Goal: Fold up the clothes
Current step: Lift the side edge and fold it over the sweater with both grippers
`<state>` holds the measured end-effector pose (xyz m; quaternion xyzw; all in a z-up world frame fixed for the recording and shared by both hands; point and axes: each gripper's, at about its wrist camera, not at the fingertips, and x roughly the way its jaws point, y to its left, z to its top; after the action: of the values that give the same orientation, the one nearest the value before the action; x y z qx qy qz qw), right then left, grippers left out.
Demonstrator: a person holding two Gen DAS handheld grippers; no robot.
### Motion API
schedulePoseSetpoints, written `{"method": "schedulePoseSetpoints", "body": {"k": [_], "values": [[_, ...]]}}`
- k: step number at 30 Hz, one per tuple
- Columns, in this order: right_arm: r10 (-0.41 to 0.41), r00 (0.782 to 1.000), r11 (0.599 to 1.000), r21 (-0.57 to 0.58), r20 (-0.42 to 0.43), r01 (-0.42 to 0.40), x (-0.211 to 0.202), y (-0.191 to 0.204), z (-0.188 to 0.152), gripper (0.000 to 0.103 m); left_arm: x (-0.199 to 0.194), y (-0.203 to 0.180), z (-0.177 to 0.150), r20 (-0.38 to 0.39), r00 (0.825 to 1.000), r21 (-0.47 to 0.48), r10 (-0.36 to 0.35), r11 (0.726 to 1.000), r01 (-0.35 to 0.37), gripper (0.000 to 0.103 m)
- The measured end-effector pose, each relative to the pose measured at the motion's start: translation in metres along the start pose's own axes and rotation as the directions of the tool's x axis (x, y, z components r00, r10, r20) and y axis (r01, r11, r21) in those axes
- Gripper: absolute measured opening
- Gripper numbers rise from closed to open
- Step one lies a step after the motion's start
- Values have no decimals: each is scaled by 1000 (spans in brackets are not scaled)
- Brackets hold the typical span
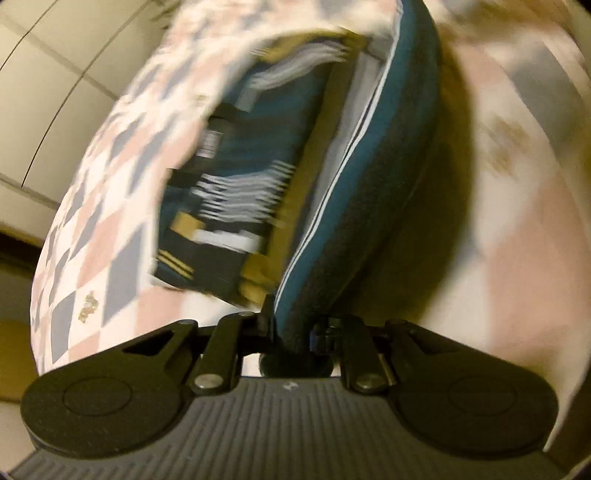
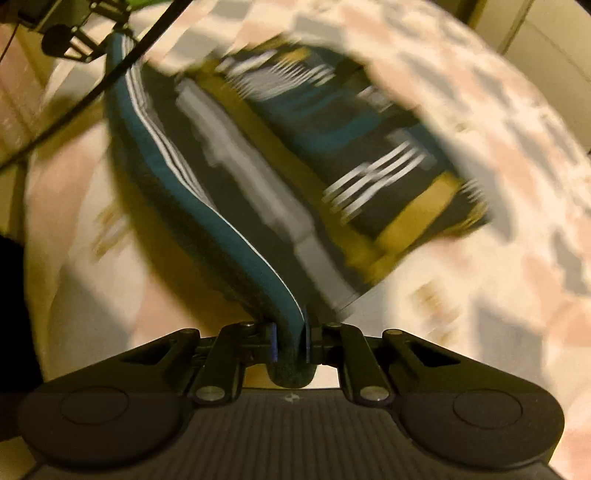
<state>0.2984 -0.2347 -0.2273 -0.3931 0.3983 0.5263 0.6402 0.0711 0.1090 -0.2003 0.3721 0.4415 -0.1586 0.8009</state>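
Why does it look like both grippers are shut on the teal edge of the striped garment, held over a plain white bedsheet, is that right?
Nearly. Both the left gripper and the right gripper are shut on the teal edge of the striped garment, but the bedsheet is not plain white: both wrist views show a pink, grey and white checked pattern.

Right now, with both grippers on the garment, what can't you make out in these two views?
- Garment type and pattern: motion blur smears it in both views.
- How much is folded: the raised teal edge hides what lies behind it.
- Left gripper and right gripper pads: cloth covers them.
- Other gripper in the right view: cut off by the top edge.
- Checked bedding: blurred, extent cropped.
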Motion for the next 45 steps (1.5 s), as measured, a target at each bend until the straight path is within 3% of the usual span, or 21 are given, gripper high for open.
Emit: {"method": "schedulePoseSetpoints", "body": {"k": [5, 8, 10, 12, 14, 15, 17, 19, 21, 23, 24, 29, 37, 41, 45], "values": [[-67, 997, 996, 58, 38, 65, 10, -86, 53, 11, 46, 106, 21, 6, 1000, -146, -23, 989, 23, 14], [-59, 998, 992, 114, 5, 58, 48, -134, 76, 11, 101, 153, 17, -17, 996, -298, -93, 951, 84, 14], [-8, 1000, 983, 181, -30, 14, 83, -159, 82, 12, 143, 177, 9, -30, 985, -441, -170, 887, 140, 15], [52, 998, 964, 263, -42, -40, 114, -178, 83, 17, 176, 193, -2, -17, 971, -565, -239, 803, 188, 19], [97, 995, 935, 345, -22, -84, 126, -190, 75, 24, 191, 201, -16, 39, 957, -662, -288, 710, 240, 21], [108, 994, 918, 384, 7, -102, 125, -194, 70, 33, 192, 205, -23, 79, 953, -700, -294, 664, 263, 23], [126, 989, 875, 462, 73, -146, 122, -204, 58, 40, 189, 212, -38, 153, 942, -755, -299, 579, 306, 26], [156, 975, 801, 558, 157, -218, 113, -212, 42, 39, 188, 218, -48, 209, 928, -792, -307, 503, 345, 26], [149, 968, 752, 613, 202, -244, 110, -215, 33, 23, 187, 220, -50, 248, 918, -808, -310, 456, 372, 19], [130, 964, 711, 655, 234, -255, 107, -216, 26, 17, 183, 220, -46, 274, 915, -802, -297, 454, 388, 14], [112, 962, 700, 667, 248, -254, 104, -216, 26, 16, 181, 221, -44, 278, 917, -795, -287, 467, 387, 13], [12, 950, 685, 690, 311, -234, 90, -227, 40, 14, 168, 237, -43, 284, 930, -778, -232, 512, 365, 13], [-29, 968, 659, 733, 249, -169, 122, -245, 52, 14, 195, 245, -31, 211, 956, -747, -202, 598, 291, 14], [-85, 959, 636, 755, 272, -158, 125, -247, 52, 14, 193, 247, -31, 255, 957, -740, -141, 609, 287, 13], [-108, 963, 616, 777, 245, -129, 132, -251, 47, 14, 205, 250, -32, 235, 963, -761, -132, 591, 267, 15]]}}
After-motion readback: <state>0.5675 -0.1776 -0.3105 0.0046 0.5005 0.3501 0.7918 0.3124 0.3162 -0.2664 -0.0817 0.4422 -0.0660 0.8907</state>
